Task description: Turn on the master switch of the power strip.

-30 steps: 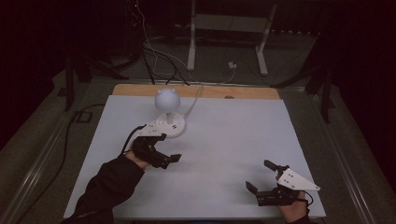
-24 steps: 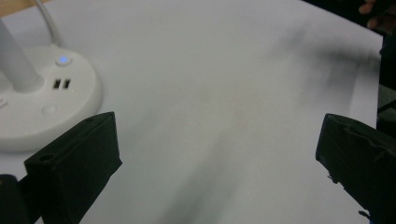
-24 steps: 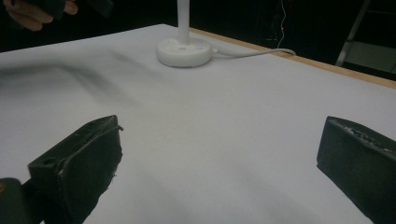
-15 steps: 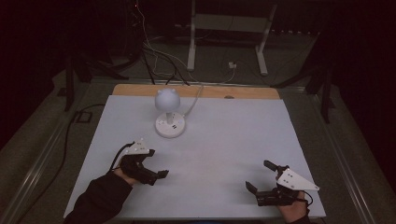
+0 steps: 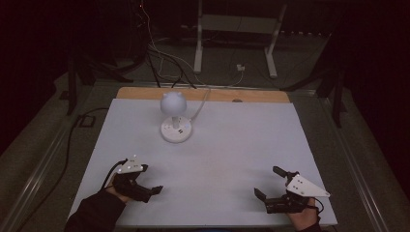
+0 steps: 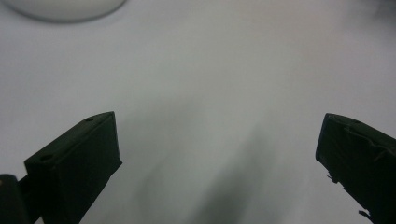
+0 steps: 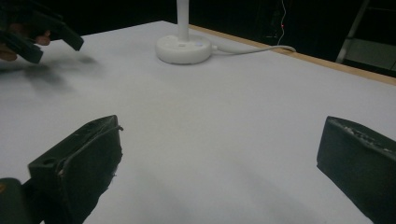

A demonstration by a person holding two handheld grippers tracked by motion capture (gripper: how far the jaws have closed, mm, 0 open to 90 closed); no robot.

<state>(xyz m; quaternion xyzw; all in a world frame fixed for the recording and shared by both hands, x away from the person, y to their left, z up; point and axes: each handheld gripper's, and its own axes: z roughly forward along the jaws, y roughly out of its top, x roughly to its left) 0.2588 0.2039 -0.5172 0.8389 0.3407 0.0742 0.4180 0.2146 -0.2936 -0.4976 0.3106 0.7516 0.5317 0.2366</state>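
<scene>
Where left gripper view crops lamp base, we see little of it; both jaws wide, empty. Left gripper pulled back from desk lamp; right gripper unmoved.

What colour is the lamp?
White, base and round head alike; the lamp shows best in the high view.

A dim lab or test room: a white-topped bench on bare floor, loose cables trailing at twelve o'clock, and a metal stand's legs behind them.
</scene>
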